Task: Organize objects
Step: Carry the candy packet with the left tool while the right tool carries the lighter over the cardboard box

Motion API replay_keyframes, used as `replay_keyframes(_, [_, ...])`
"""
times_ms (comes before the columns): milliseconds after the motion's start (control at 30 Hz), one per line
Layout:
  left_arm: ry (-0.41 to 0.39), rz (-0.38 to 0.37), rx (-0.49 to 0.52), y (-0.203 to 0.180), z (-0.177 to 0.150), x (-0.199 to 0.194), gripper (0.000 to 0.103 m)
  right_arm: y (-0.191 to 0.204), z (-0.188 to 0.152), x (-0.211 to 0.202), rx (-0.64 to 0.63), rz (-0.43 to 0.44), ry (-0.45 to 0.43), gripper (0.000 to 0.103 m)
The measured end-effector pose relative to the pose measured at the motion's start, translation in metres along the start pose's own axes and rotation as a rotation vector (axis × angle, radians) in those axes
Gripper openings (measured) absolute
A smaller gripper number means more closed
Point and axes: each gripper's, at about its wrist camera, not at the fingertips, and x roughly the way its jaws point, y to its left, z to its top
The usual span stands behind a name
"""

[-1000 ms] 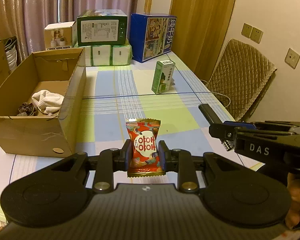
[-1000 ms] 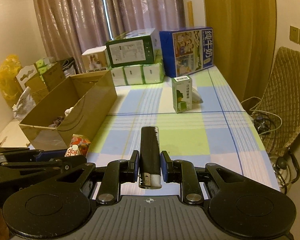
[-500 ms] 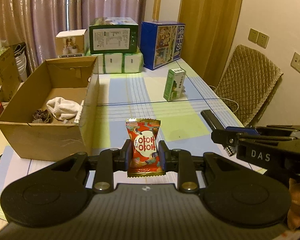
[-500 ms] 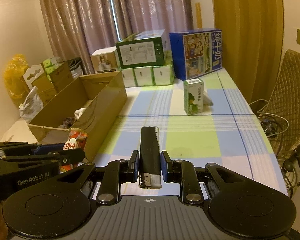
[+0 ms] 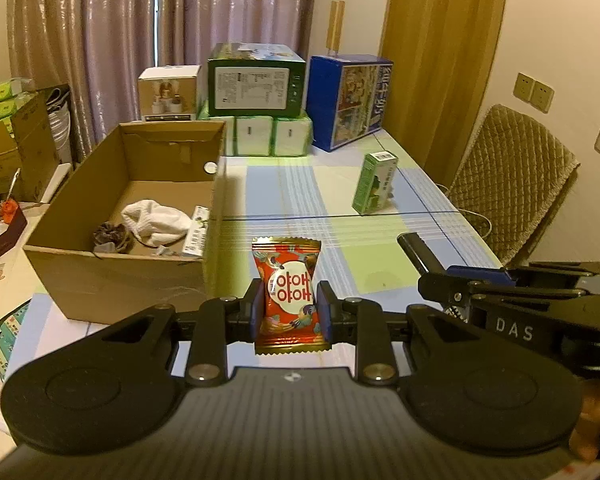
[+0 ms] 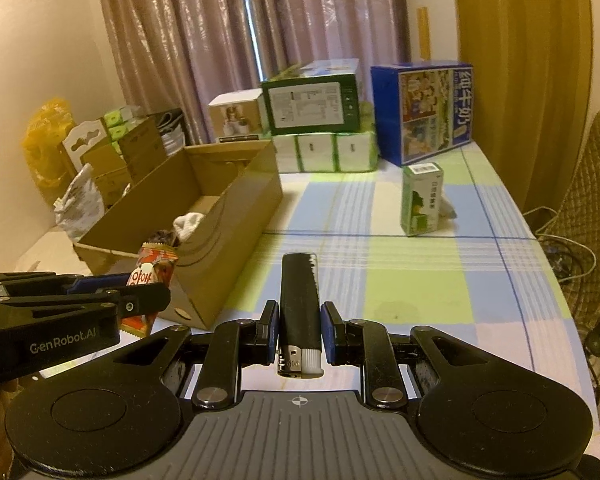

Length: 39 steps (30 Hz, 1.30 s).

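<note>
The left tool (image 5: 287, 314) squeezed a red candy packet (image 5: 287, 300) with white round writing, low in the middle of the frame. The right tool (image 6: 299, 332) gripped a black lighter (image 6: 299, 308), marked "DAS" on its side. The cardboard box (image 5: 112, 280) sat at the left on the desk (image 5: 380, 272). "GenRobot.AI" showed at lower left.

Between the black tongs of the left gripper (image 5: 287, 312), a red sweet packet (image 5: 288, 296) with gold edges and a white disc; between the right gripper (image 6: 299, 334)'s blue-padded tongs, a black lighter (image 6: 299, 300) with a silver-white end; ahead, a tablecloth (image 6: 412, 280) checked in green, blue and cream; left, a brown cardboard box (image 5: 112, 280) holding a white cloth (image 5: 156, 220); far ahead, a green carton (image 6: 422, 200); mauve curtains (image 5: 100, 40).
</note>
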Motion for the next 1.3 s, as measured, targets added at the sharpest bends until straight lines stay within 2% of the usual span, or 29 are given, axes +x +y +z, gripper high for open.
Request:
replay_keyframes(767, [-0.015,0.152,-0.091,0.104,0.017,-0.016,0.023,0.094,0.035,0.063,-0.120,0.155,0.022,0.019])
replay_keyframes(1300, [0.002,0.157,-0.065,0.135,0.035,0.003,0.023,0.116,0.049,0.091,-0.120,0.176,0.044,0.019])
